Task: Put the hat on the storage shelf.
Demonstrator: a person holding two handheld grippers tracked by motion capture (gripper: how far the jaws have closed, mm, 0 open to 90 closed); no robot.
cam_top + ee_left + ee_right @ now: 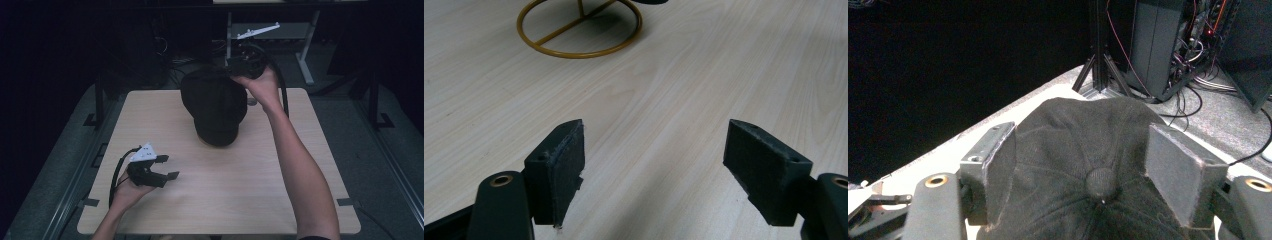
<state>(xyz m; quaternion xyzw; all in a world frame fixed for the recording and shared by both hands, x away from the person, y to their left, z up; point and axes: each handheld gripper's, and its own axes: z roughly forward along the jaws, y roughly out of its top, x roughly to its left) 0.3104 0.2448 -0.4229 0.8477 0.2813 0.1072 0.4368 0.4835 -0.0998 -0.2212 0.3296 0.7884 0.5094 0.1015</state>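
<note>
I am holding the right gripper (1088,182) wide over the soft, light black cap (214,102); its top button (1101,181) seems a good hold. The left gripper (165,167) is waiting wide open.

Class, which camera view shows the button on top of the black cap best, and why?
The right gripper view: the button sits close and sharp between the open right tool jaws. The high view shows the cap as a dark shape, its button indistinguishable. The left gripper view shows a gold ring base.
</note>
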